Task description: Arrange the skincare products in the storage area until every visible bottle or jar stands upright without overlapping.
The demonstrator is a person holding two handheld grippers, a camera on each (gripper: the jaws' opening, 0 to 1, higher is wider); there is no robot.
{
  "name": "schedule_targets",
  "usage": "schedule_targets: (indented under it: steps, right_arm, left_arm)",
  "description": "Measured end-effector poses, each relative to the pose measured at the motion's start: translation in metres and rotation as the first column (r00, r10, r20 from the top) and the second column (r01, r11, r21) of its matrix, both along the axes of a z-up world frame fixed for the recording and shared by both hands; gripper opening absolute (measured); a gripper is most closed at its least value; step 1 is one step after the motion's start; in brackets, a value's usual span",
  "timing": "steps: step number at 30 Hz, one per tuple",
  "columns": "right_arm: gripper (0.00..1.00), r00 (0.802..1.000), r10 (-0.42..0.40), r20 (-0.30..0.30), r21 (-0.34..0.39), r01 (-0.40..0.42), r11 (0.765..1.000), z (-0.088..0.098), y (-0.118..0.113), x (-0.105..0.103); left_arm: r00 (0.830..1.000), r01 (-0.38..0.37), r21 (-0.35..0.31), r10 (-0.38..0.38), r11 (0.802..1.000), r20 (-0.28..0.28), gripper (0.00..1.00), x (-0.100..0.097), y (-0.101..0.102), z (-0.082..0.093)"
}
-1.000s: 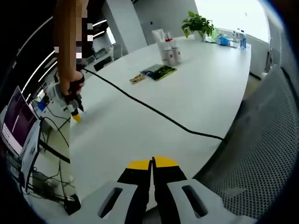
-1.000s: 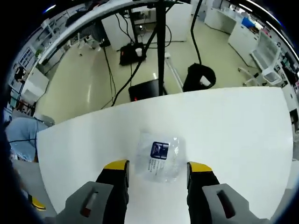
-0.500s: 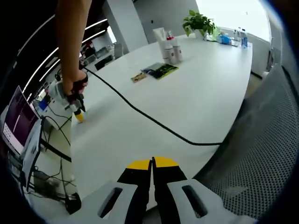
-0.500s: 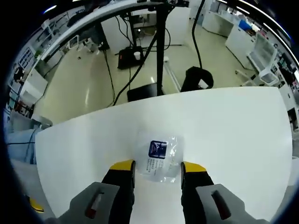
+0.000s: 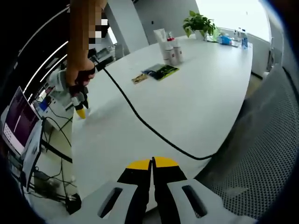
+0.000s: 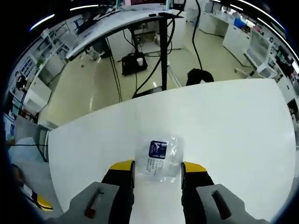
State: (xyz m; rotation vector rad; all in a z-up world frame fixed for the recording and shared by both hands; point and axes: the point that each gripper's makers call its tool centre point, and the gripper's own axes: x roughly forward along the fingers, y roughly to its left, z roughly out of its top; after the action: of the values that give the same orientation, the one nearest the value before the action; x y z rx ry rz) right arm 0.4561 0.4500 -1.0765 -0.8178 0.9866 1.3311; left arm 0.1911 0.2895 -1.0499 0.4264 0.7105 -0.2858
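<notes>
My right gripper point(image 6: 158, 166) is shut on a clear plastic packet point(image 6: 159, 156) with a blue label, its yellow-tipped jaws pressing both sides over the white table point(image 6: 224, 126). In the left gripper view that right gripper point(image 5: 80, 112) hangs at the left in a person's hand, just above the table's near-left corner. My left gripper point(image 5: 152, 163) is shut with nothing in it, at the table's near edge. Several skincare bottles point(image 5: 169, 45) stand upright together far across the table point(image 5: 205, 93).
A black cable point(image 5: 140, 121) snakes across the table from the far left to the near right edge. A green packet point(image 5: 160, 71) and a small brown card point(image 5: 137, 78) lie before the bottles. A potted plant point(image 5: 200, 22) stands behind. A mesh chair point(image 5: 261, 154) is at right.
The right gripper's jaws closed in on the clear packet and then rose a little with it. The black cable swung. The left gripper stayed shut and still.
</notes>
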Motion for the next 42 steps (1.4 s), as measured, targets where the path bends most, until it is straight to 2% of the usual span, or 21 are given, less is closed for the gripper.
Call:
schedule_targets:
  steps: [5,7,11,14,17,22,25,27,30,32,35,37,42]
  right_arm:
    - [0.36,1.000,0.003,0.005,0.048,-0.004,0.999,0.028,-0.031,-0.030]
    - [0.36,0.999,0.031,0.014,0.058,-0.032,0.998,0.037,-0.046,-0.048]
    - [0.36,0.999,0.043,0.023,0.078,-0.045,0.996,0.051,-0.078,-0.084]
    - [0.36,0.997,0.062,0.041,0.084,-0.065,0.994,0.056,-0.102,-0.107]
    - [0.36,0.998,0.047,0.031,0.097,-0.049,0.994,0.056,-0.125,-0.129]
    - [0.36,1.000,0.011,0.014,0.110,-0.012,0.994,0.053,-0.164,-0.158]
    - [0.36,1.000,-0.023,0.004,0.147,0.023,0.989,0.058,-0.181,-0.169]
    - [0.36,0.999,-0.034,0.021,0.159,0.030,0.987,0.062,-0.195,-0.176]
    - [0.36,0.997,-0.049,0.055,0.201,0.037,0.979,0.071,-0.209,-0.185]
    - [0.36,0.994,-0.042,0.099,0.217,0.020,0.976,0.077,-0.221,-0.192]
    - [0.36,0.994,-0.065,0.088,0.231,0.043,0.972,0.078,-0.233,-0.201]
    - [0.36,0.991,-0.078,0.109,0.244,0.050,0.968,0.080,-0.241,-0.205]
    - [0.36,0.989,-0.090,0.117,0.253,0.058,0.966,0.076,-0.261,-0.219]
  left_arm:
    - [1.000,0.008,-0.006,-0.008,1.000,0.009,0.00,0.000,-0.002,0.003]
    - [1.000,0.007,-0.014,-0.007,1.000,0.015,0.00,0.001,-0.002,0.004]
    - [0.998,-0.002,-0.066,0.006,0.998,0.062,0.00,0.005,-0.004,0.014]
    - [0.998,-0.002,-0.069,0.007,0.998,0.067,0.00,0.006,-0.005,0.015]
    - [0.995,-0.013,-0.095,0.022,0.995,0.093,0.00,0.008,-0.005,0.020]
    - [0.995,0.006,-0.100,0.004,0.995,0.099,0.00,0.008,-0.009,0.021]
    - [0.995,0.014,-0.115,-0.003,0.993,0.095,0.00,0.007,-0.012,0.021]
    - [0.995,0.019,-0.138,-0.006,0.990,0.096,0.00,0.008,-0.014,0.023]
    - [0.992,0.020,-0.193,0.004,0.981,0.124,0.01,0.010,-0.017,0.032]
    - [0.991,0.022,-0.289,0.017,0.957,0.131,0.02,0.012,-0.022,0.039]
    - [0.992,0.036,-0.313,0.005,0.949,0.127,0.05,0.009,-0.024,0.042]
    - [0.986,0.073,-0.336,-0.018,0.939,0.165,0.04,0.009,-0.031,0.050]
    - [0.992,0.073,-0.443,-0.018,0.893,0.127,0.08,0.008,-0.038,0.052]
